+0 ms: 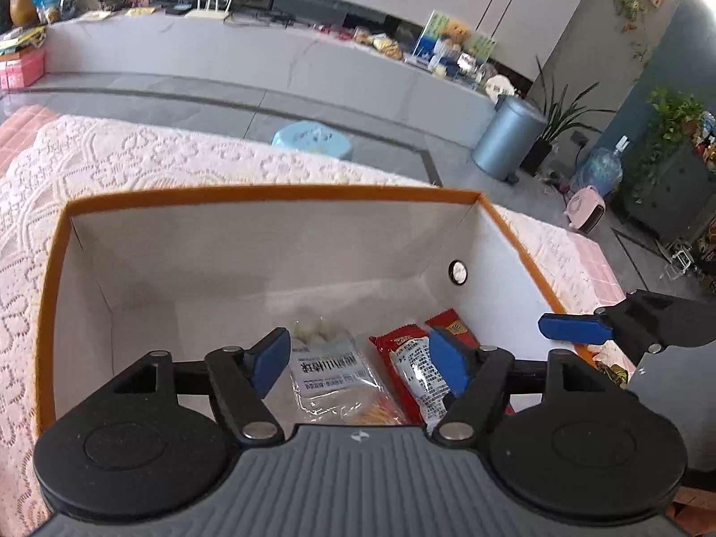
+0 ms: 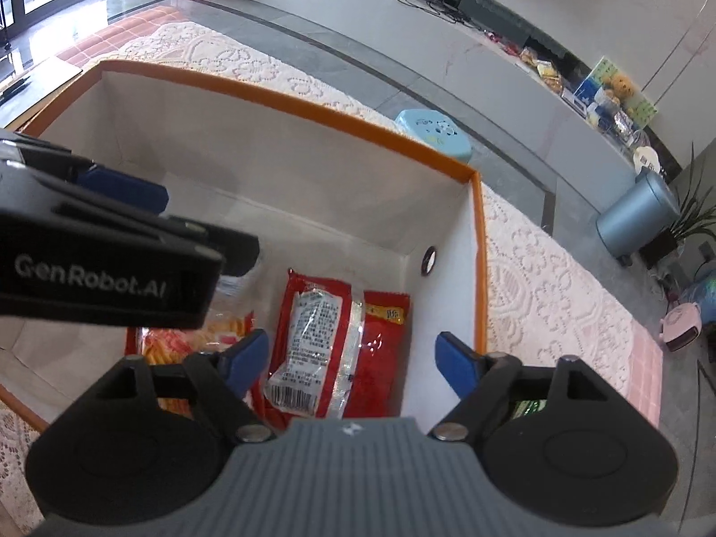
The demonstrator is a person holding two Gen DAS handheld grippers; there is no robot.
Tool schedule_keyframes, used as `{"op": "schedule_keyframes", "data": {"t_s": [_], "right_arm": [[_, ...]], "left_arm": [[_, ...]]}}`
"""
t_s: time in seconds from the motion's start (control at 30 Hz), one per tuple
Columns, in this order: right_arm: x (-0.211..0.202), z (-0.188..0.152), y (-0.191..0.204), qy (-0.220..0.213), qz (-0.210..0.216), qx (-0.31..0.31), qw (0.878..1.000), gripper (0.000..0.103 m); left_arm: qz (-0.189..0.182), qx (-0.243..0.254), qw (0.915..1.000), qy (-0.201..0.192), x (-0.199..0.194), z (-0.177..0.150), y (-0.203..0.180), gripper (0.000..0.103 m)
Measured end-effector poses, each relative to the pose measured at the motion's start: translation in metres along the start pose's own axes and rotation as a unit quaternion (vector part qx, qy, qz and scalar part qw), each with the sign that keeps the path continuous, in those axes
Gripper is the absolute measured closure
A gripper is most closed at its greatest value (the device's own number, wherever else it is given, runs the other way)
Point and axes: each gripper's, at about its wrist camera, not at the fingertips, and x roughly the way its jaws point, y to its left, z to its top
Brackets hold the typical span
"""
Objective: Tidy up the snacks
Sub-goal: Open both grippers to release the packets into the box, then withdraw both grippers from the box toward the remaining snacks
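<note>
Already inside the orange-rimmed box (image 2: 479,241), the red snack packet (image 2: 313,344) lies lengthwise just ahead of the right claw (image 2: 353,358), nearer it than the left claw (image 1: 358,358); both stand wide apart, gripping nothing.

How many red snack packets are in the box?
2. One red packet with a clear printed window lies mid-box; a plain red one sits beside it, against the box wall. Others may hide under the grippers.
</note>
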Motion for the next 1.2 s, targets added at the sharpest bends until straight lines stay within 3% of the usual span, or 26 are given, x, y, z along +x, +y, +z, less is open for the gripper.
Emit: {"op": "schedule_keyframes", "data": {"t_s": [0.2, 0.43, 0.8, 1.0, 1.2], "right_arm": [[-0.025, -0.008, -0.007, -0.029, -0.007, 0.018, 0.999, 0.021], [-0.069, -0.032, -0.020, -0.080, -0.015, 0.085, 0.993, 0.021], [-0.144, -0.109, -0.038, -0.163, -0.037, 0.207, 0.964, 0.020], [-0.169, -0.154, -0.039, -0.171, -0.078, 0.236, 0.953, 0.020], [-0.177, -0.208, -0.051, -0.148, -0.089, 0.291, 0.941, 0.020]], "left_arm": [[-0.006, 0.015, 0.9996, -0.023, -0.013, -0.003, -0.012, 0.020], [-0.005, 0.072, 0.9948, -0.072, -0.040, -0.017, -0.042, 0.020], [-0.014, 0.127, 0.9871, -0.096, -0.074, -0.035, -0.092, 0.020], [-0.041, 0.145, 0.9843, -0.092, -0.085, -0.061, -0.120, 0.020], [-0.071, 0.184, 0.9778, -0.071, -0.085, -0.084, -0.152, 0.020]]}}
